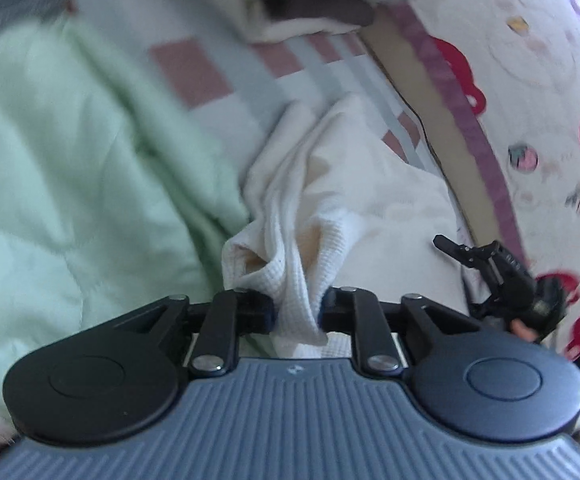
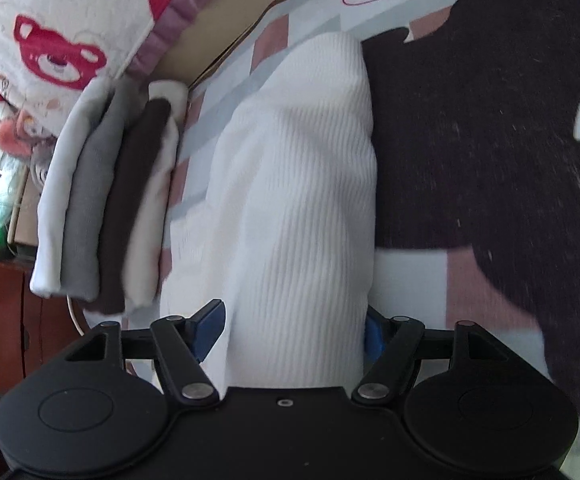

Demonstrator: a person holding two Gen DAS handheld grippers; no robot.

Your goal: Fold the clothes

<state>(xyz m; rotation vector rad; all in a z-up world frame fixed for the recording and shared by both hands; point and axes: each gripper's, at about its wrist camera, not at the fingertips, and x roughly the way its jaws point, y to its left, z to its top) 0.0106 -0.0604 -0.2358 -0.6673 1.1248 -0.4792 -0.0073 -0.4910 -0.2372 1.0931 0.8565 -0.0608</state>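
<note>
1. A bed with a checked sheet [image 1: 194,68] of pink, grey and white squares fills both views; a pale green quilt [image 1: 70,168] lies over the left half of the left wrist frame.
2. A white blanket printed with red bears [image 1: 529,100] and edged with a purple frill runs down the right side of that frame and shows again at the upper left of the right wrist frame [image 2: 50,56].
3. The left tongs [image 1: 295,312], at lower centre of their own frame, stand narrow and pinch a bunched fold of a white waffle-knit garment [image 1: 301,216]; the cloth rises from the pads up toward frame centre and spreads onto the sheet.
4. The right tongs [image 2: 293,332] stand wide, with a thick roll of the white ribbed garment [image 2: 305,184] between the blue pads [image 2: 210,328]; whether the pads press on it cannot be told.
5. In the left wrist frame the right tongs [image 1: 485,264] show small at the right edge.
6. A stack of folded clothes [image 2: 102,208], white, grey, dark brown and cream, lies at the left of the right wrist frame, beside the garment.
7. A dark brown garment [image 2: 489,140] covers the right of that frame, touching the white one.
</note>
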